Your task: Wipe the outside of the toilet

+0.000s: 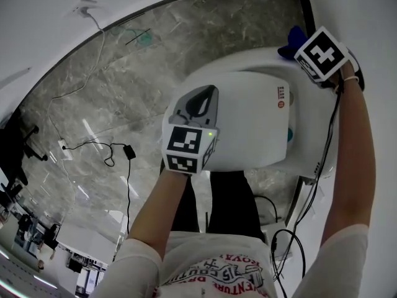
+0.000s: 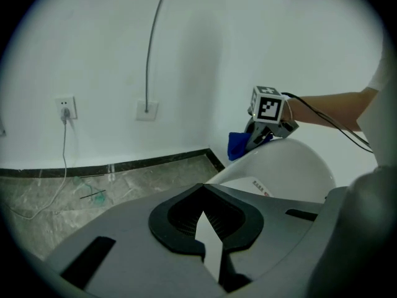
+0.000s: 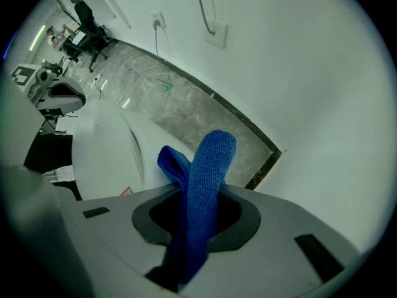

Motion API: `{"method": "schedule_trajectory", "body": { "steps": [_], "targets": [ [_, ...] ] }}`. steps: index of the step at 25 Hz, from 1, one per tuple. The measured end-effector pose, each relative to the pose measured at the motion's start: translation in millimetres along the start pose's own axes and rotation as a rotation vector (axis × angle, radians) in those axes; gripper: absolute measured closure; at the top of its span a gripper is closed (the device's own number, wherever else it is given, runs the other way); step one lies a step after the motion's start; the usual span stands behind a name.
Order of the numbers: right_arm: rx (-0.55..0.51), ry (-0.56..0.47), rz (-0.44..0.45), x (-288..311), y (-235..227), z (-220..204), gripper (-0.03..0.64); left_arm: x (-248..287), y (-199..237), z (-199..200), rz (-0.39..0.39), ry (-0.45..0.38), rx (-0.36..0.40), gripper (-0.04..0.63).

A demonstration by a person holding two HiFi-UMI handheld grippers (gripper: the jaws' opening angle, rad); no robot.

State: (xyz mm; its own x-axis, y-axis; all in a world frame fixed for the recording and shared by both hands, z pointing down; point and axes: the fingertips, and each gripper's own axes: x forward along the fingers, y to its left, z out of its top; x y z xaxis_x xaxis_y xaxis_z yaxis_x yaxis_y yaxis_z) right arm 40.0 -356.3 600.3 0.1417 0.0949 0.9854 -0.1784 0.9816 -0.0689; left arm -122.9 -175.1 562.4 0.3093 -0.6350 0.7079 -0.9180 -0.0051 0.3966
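Observation:
A white toilet (image 1: 248, 123) with its lid down fills the middle right of the head view. My right gripper (image 1: 299, 49) is at the toilet's far back edge, near the wall, shut on a blue cloth (image 1: 289, 47). In the right gripper view the cloth (image 3: 208, 179) stands folded out of the jaws (image 3: 198, 228), beside the toilet's white side (image 3: 105, 160). My left gripper (image 1: 201, 99) hovers over the front of the lid, jaws closed to a thin slit with nothing in them (image 2: 208, 234). The left gripper view shows the cloth (image 2: 237, 144) and the right gripper (image 2: 263, 129) on the toilet (image 2: 291, 166).
Marble floor (image 1: 155, 73) lies left of the toilet, with a cable and black adapter (image 1: 129, 151) and a green scrap (image 1: 144, 39). Wall sockets (image 2: 65, 108) and a wall plate (image 2: 146, 110) sit on the white wall. The person's legs (image 1: 217, 197) stand against the toilet's front.

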Motion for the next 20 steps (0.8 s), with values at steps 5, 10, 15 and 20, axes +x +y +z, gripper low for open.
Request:
{"method": "schedule_trajectory", "body": {
  "steps": [5,10,15,20],
  "targets": [
    [-0.052,0.054,0.058,22.7,23.8,29.6,0.541,-7.8,13.2,-15.2,-0.006,0.012,-0.009,0.589],
    [-0.064,0.080,0.078,42.3,39.7,55.2,0.541,-19.8,38.1,-23.3,0.004,0.012,-0.064,0.589],
    [-0.097,0.093,0.083,62.2,62.2,82.5,0.541,-28.5,71.5,-29.1,0.032,-0.009,-0.105,0.589],
    [-0.129,0.106,0.140,71.6,91.8,110.9,0.541,-41.8,99.6,-36.6,0.045,-0.002,-0.137,0.589]
  ]
}}
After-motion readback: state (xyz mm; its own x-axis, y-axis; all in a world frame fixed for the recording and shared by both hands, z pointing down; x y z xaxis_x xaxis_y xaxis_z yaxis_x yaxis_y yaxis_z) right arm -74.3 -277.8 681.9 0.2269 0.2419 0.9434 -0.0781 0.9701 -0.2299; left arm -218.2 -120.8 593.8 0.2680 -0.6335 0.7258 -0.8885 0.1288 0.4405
